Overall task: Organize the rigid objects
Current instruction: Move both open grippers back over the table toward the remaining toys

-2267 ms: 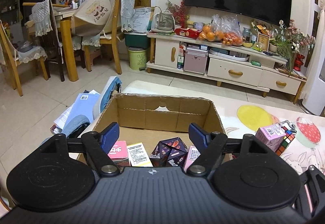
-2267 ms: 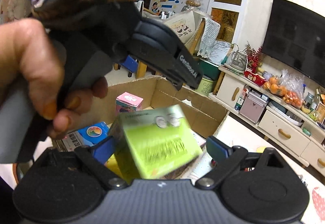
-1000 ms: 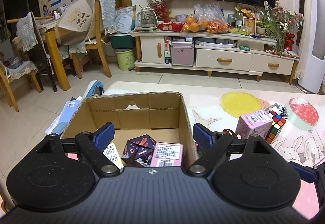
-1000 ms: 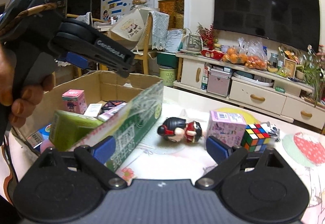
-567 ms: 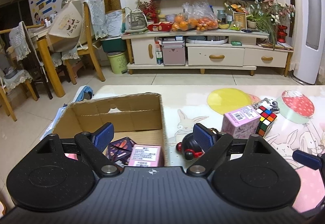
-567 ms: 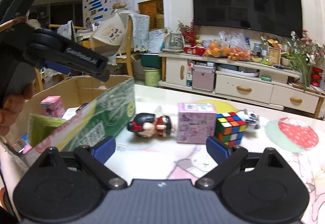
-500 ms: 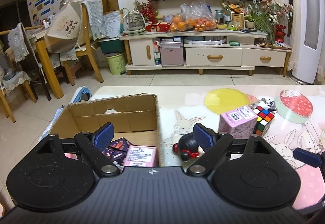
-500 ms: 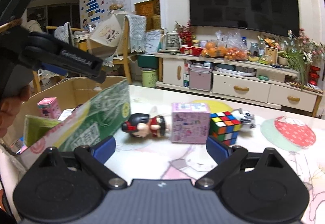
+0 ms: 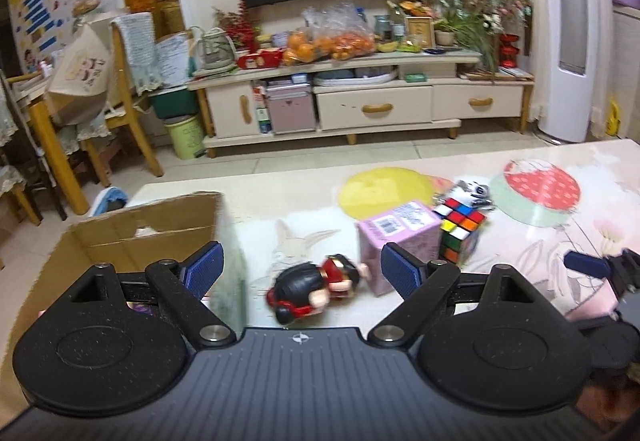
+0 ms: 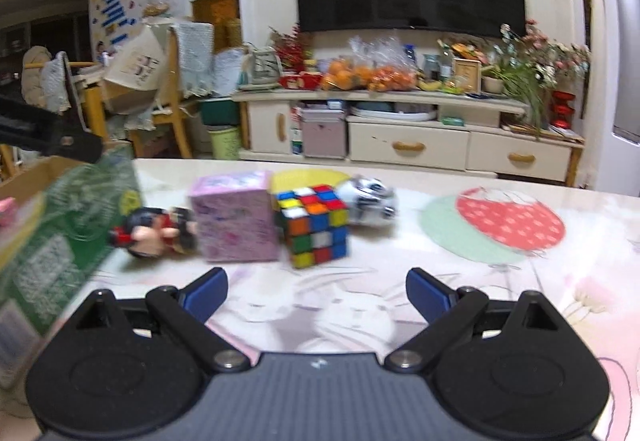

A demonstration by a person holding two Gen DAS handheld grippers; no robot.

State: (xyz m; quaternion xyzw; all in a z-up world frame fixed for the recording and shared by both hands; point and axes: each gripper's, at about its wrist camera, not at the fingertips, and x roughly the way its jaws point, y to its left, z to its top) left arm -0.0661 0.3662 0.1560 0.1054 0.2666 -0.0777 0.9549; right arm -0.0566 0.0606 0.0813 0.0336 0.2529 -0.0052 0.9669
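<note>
A doll figure (image 9: 316, 289) with black hair and a red top lies on the table, between my left gripper's (image 9: 300, 269) open, empty fingers. Right of it stand a pink box (image 9: 400, 241), a Rubik's cube (image 9: 460, 233) and a small white robot toy (image 9: 474, 191). The cardboard box (image 9: 132, 233) is at the left, with a green box (image 10: 60, 241) leaning on its side. My right gripper (image 10: 316, 291) is open and empty, just short of the Rubik's cube (image 10: 314, 229), the pink box (image 10: 236, 217) and the doll (image 10: 154, 231).
The table (image 9: 560, 241) has a printed cloth with rabbits and circles. My right gripper's fingertip (image 9: 584, 267) shows at the left wrist view's right edge. A TV cabinet (image 9: 360, 105), chairs (image 9: 124, 97) and a dining table stand beyond.
Both grippers have swung right, away from the cardboard box and toward the objects on the table. The green box left the right gripper and now leans at the cardboard box.
</note>
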